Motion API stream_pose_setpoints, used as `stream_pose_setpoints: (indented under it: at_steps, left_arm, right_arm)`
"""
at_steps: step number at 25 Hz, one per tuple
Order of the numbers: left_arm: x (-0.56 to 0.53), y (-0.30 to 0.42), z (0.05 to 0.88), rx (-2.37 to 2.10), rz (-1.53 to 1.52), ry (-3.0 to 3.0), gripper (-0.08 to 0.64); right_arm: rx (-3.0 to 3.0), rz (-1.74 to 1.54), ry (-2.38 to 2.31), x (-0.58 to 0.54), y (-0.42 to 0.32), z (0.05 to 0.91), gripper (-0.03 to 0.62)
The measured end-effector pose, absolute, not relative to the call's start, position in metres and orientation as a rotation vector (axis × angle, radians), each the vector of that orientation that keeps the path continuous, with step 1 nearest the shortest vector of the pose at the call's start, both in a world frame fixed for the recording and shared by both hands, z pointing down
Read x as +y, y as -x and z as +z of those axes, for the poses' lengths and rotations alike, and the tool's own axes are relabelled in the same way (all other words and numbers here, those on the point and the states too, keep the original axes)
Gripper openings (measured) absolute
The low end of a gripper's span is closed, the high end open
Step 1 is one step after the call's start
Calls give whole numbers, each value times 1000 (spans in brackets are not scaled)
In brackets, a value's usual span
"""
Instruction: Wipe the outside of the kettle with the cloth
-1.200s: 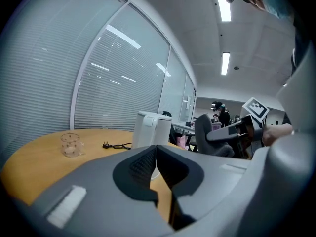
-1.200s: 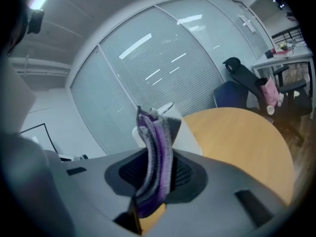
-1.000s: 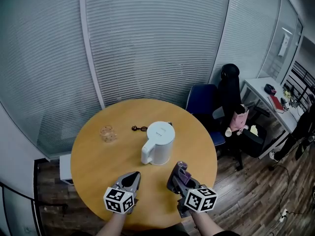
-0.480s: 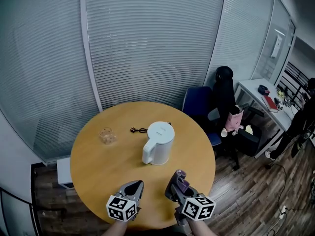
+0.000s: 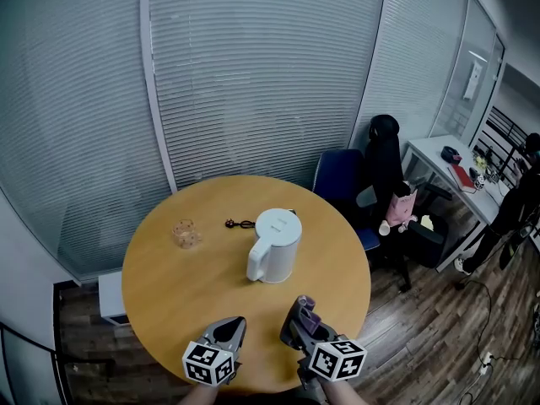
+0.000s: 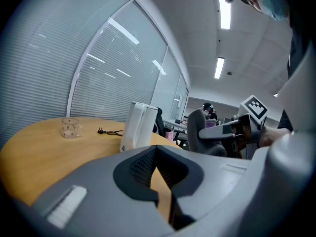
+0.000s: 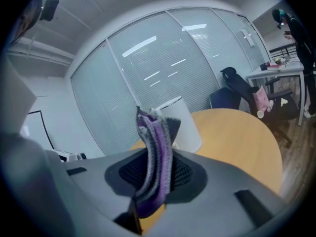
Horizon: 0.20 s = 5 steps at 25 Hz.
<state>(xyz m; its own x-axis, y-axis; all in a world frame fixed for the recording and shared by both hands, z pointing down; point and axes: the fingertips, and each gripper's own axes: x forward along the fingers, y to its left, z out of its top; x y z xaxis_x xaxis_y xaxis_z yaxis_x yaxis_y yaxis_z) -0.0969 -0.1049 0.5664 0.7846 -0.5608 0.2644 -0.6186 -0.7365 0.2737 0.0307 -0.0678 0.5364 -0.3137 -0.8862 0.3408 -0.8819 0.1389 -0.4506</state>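
Observation:
The white kettle (image 5: 275, 245) stands upright near the middle of the round wooden table (image 5: 169, 285), handle toward me; it also shows in the left gripper view (image 6: 139, 125) and the right gripper view (image 7: 182, 122). My right gripper (image 5: 299, 309) hovers over the table's near edge, shut on a folded purple and grey cloth (image 7: 155, 152) that sticks up between its jaws. The cloth (image 5: 307, 302) is well short of the kettle. Beside it on the left, my left gripper (image 5: 234, 323) is shut with nothing in it (image 6: 157, 154).
A small glass cup (image 5: 185, 233) and a black plug with cord (image 5: 239, 223) lie on the table left of the kettle. Office chairs (image 5: 342, 180), a pink toy (image 5: 398, 209) and a white desk (image 5: 447, 154) stand beyond the table's right side.
Both grippers have drawn back a little toward the near edge of the table, away from the kettle. The cloth stays in the right gripper; the kettle has not moved.

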Motion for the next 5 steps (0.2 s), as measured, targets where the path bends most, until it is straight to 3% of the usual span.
stream_pose_setpoints:
  at_steps: [5]
  left_arm:
    - [-103, 95, 567, -890, 247, -2628, 9]
  right_arm:
    - [2376, -927, 1834, -68, -30, 534, 94]
